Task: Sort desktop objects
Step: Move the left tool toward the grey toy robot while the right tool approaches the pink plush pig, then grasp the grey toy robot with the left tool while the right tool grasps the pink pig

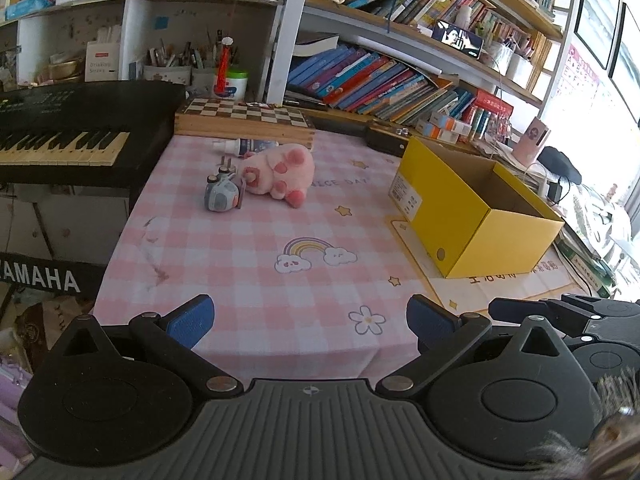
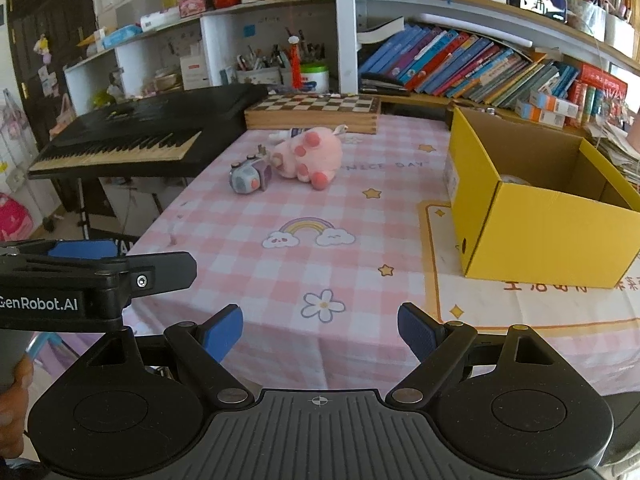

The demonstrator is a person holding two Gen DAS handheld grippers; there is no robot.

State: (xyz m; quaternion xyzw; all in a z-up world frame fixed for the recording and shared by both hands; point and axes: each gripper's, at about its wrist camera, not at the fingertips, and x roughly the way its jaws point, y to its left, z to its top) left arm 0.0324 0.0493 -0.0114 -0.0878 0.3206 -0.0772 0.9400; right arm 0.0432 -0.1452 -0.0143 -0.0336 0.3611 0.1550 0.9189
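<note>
Left gripper (image 1: pixel 310 322) held over near table edge, blue pads spread wide, nothing between. Right gripper (image 2: pixel 320 330) likewise spread, empty. Pink plush pig toy (image 1: pixel 280 174) lying on pink checked tablecloth (image 1: pixel 260 248), far side, touching small grey-blue toy camera (image 1: pixel 220 196). White dropper bottle (image 1: pixel 246 146) just behind plush. Open yellow cardboard box (image 1: pixel 476 216) at right, well apart from toys.

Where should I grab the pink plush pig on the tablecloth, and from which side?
Take the pink plush pig across its rounded body, coming from above. It lies on its side, feet toward the camera, and the small grey toy crowds its left end, so the soft middle is clearest.
</note>
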